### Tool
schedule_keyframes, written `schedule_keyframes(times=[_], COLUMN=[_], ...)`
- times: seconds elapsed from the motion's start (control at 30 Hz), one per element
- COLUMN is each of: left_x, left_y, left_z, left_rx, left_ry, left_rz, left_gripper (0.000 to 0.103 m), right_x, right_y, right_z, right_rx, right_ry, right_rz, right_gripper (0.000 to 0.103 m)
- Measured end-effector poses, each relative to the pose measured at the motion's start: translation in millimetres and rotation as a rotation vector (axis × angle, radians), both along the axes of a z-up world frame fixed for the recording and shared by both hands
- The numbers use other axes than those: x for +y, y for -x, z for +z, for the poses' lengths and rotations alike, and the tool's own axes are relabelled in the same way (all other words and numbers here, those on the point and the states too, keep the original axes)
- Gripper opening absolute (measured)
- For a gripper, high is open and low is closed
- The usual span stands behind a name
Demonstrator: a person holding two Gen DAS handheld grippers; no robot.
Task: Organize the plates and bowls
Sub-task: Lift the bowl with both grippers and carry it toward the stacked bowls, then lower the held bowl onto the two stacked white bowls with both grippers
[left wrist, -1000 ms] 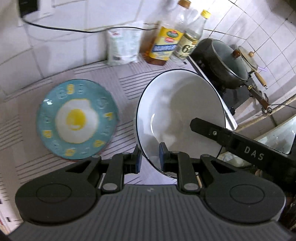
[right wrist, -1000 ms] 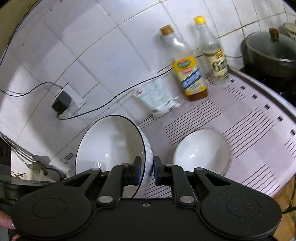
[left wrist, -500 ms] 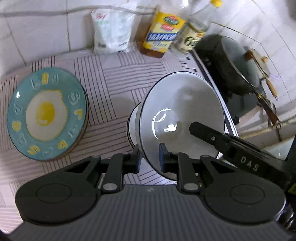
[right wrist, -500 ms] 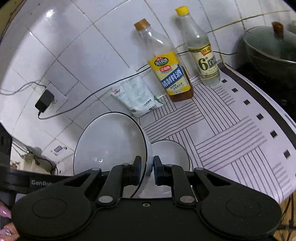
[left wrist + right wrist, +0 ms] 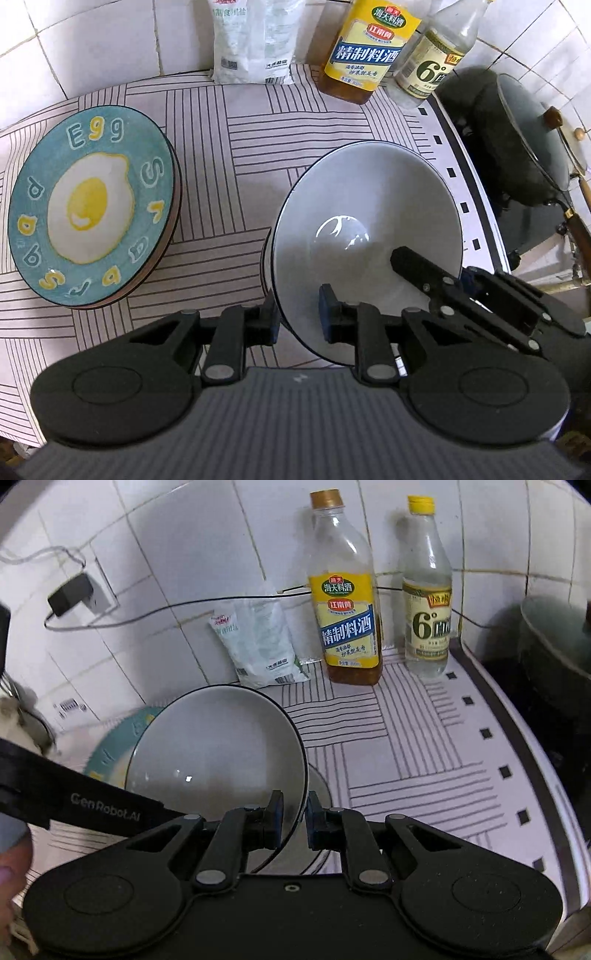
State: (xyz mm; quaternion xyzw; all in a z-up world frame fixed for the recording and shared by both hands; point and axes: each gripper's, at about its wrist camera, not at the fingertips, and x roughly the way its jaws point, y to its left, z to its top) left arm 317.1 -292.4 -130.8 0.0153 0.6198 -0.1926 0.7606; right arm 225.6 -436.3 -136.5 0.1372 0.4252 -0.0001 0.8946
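Egg plate (image 5: 92,214): we find it lying flat near the left edge of the striped counter mat (image 5: 236,162), on top of what looks like a second plate whose rim shows beneath; we judge the plates already stacked.

Left gripper (image 5: 297,319): we see its pads closed on the near rim of the large bowl (image 5: 369,240), one pad outside the wall and one inside.

Large bowl: white with a dark rim, tilted towards the camera, mid-mat, well apart from the egg plate. It hangs between both tools.

Small bowl (image 5: 319,786): only a pale edge shows just behind and under the large bowl; in the left view a second rim (image 5: 266,254) peeks out at the large bowl's left side. We cannot tell whether the two touch.

Right gripper (image 5: 295,818): we see it clamped on the opposite rim of the same bowl, the wall between its pads.

Back edge: salt bag (image 5: 255,40), cooking wine bottle (image 5: 369,48) and vinegar bottle (image 5: 432,59) stand against the tiles, clear of the work.

Progress: we judge the bowls part-way stacked; left to do is seating the large bowl and releasing both grips.
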Motion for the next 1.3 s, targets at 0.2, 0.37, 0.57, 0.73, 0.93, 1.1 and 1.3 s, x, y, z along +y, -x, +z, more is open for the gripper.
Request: schedule_keyframes(times=[0.2, 0.37, 0.57, 0.73, 0.93, 1.1, 1.3], left_x=[2, -4, -3, 3, 11, 17, 26], left_y=[4, 6, 10, 10, 9, 16, 23], left_z=[-7, -8, -6, -2, -2, 0, 17], left_rx=[0.022, 0.022, 0.013, -0.008, -0.018, -0.033, -0.063], left_ry=[0.005, -0.012, -0.061, -0.046, -0.036, -0.016, 0.038], left_rz=[-0.001, 0.002, 0.020, 0.036, 0.058, 0.050, 0.028], left_gripper=[0.020, 0.022, 0.029, 0.029, 0.029, 0.029, 0.039], right_x=[1, 7, 18, 8, 6, 18, 11], right_y=[2, 3, 2, -1, 0, 4, 24], right_z=[-5, -5, -11, -10, -13, -14, 7], right_rx=[-0.007, -0.038, -0.077, -0.087, -0.109, -0.125, -0.197], right_ry=[0.050, 0.140, 0.243, 0.221, 0.190, 0.274, 0.245], right_rz=[0.037, 0.062, 0.124, 0.094, 0.094, 0.140, 0.130], right_gripper=[0.016, 0.016, 0.014, 0.012, 0.011, 0.014, 0.041])
